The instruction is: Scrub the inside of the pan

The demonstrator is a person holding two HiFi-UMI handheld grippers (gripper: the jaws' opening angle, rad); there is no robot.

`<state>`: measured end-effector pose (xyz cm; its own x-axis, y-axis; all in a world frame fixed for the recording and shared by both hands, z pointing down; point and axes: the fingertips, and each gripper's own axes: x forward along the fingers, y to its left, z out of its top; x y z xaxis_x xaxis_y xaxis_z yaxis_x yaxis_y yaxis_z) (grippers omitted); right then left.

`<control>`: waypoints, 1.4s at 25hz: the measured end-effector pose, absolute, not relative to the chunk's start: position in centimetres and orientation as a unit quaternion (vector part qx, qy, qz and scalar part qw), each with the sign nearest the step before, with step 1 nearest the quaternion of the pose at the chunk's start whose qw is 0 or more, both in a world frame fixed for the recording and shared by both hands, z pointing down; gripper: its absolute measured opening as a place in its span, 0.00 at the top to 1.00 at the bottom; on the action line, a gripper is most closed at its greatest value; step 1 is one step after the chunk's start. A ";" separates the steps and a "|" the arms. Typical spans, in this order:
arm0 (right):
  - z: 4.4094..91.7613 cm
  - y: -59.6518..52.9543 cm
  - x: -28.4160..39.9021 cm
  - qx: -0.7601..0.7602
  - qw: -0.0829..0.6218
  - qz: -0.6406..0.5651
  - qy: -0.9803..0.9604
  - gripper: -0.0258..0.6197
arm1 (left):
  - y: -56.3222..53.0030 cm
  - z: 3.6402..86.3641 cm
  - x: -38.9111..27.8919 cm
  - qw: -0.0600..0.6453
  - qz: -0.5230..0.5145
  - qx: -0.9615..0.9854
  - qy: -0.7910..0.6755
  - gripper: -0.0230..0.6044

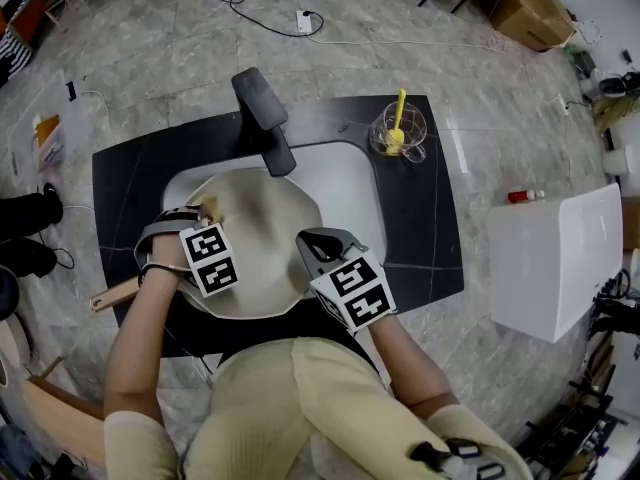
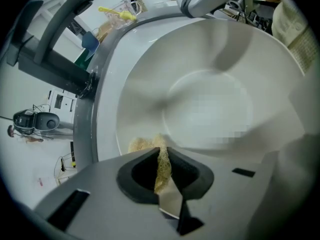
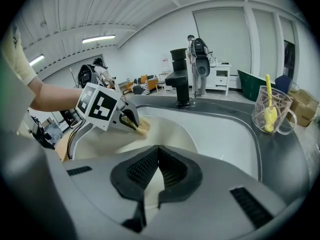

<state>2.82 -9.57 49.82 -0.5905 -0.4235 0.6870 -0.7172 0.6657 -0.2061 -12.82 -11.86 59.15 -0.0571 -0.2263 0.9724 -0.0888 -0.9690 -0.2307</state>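
A cream pan (image 1: 260, 238) with a wooden handle (image 1: 112, 296) lies tilted in the white sink (image 1: 345, 183). My left gripper (image 1: 203, 213) is shut on a yellow scrub pad (image 1: 209, 206) and presses it against the pan's inner wall at the far left. In the left gripper view the pad (image 2: 142, 144) sticks out between the jaws of the gripper (image 2: 162, 151) onto the pan (image 2: 210, 104). My right gripper (image 1: 312, 253) is shut on the pan's right rim; in the right gripper view the cream rim (image 3: 150, 196) runs between its jaws (image 3: 159, 151).
A black faucet (image 1: 265, 118) overhangs the sink's back edge. A glass mug (image 1: 400, 133) with a yellow brush stands on the dark counter (image 1: 420, 238) at the back right. A white box (image 1: 555, 258) and a red-capped bottle (image 1: 520, 196) sit further right.
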 end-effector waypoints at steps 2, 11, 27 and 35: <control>49.8 -9.6 3.0 0.336 0.307 0.241 -0.857 0.94 | -12.2 59.4 -12.4 0.059 -0.713 -0.689 0.116 0.89; 49.9 -9.5 3.9 0.354 0.305 0.248 -0.849 0.94 | -13.9 60.3 -9.8 0.099 -0.680 -0.716 0.122 0.89; 49.2 -9.2 4.4 0.366 0.300 0.247 -0.846 0.94 | -14.0 56.5 -4.2 0.043 -0.550 -0.815 0.177 0.89; 48.8 -9.3 4.6 0.368 0.299 0.242 -0.847 0.94 | -13.2 51.7 -4.5 0.026 -0.482 -0.841 0.246 0.89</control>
<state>4.61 -9.31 48.83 -0.5508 -0.4780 0.6842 -0.7675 0.6123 -0.1900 -4.46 -13.19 51.74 0.4146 -0.4388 0.7972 -0.3895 -0.8773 -0.2804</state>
